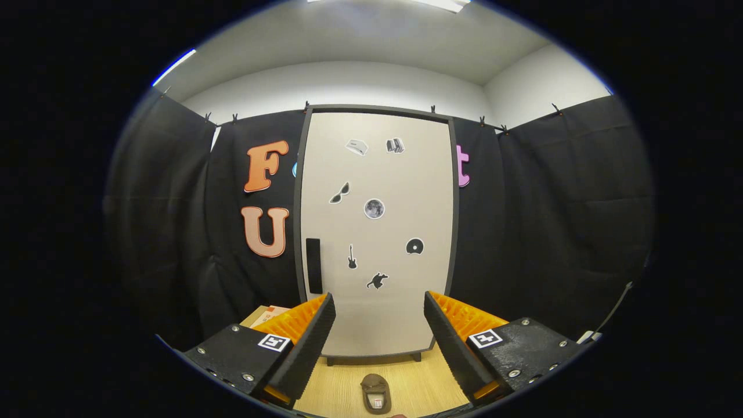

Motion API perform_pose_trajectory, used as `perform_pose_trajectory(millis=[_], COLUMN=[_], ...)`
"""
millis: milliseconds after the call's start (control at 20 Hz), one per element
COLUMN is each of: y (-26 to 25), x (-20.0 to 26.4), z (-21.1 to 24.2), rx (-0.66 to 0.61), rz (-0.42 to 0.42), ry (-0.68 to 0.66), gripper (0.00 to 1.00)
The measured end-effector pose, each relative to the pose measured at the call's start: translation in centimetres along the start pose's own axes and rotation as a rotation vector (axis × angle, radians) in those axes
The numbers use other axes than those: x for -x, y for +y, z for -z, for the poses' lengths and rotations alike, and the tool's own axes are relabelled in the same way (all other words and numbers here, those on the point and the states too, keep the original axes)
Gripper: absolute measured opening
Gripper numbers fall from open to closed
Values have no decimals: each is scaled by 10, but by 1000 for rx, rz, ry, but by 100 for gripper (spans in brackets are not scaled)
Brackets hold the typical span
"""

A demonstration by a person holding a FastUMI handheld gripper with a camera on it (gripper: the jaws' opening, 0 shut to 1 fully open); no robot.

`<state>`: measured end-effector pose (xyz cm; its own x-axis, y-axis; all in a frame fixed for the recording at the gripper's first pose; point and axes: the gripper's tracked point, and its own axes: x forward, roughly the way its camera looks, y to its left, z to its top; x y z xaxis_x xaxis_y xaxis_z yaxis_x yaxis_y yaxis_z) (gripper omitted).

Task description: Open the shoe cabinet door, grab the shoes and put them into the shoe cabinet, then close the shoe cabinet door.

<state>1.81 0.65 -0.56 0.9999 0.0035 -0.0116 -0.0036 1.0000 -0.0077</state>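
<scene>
Door (pixel 376 232) is shut and the tongs (pixel 378 337) hang wide open holding nothing, so they could easily slip off that slim handle (pixel 313 265) or clip the shoe (pixel 376 393) below.

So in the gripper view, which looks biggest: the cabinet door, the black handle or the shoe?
1. Shoe cabinet door
2. Black handle and shoe: look similar, and the shoe lies nearer the camera, so unsure.

The gripper is open, empty.

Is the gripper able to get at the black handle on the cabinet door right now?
Probably yes. The gripper is open, and nothing stands between it and the handle on the shut cabinet door.
</scene>
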Motion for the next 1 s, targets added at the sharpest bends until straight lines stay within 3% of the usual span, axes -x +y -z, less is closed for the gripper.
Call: perform_pose_trajectory(millis=[1000], y=[2], x=[-6], z=[2], rx=[-10], rz=[2], ry=[28], gripper=[96])
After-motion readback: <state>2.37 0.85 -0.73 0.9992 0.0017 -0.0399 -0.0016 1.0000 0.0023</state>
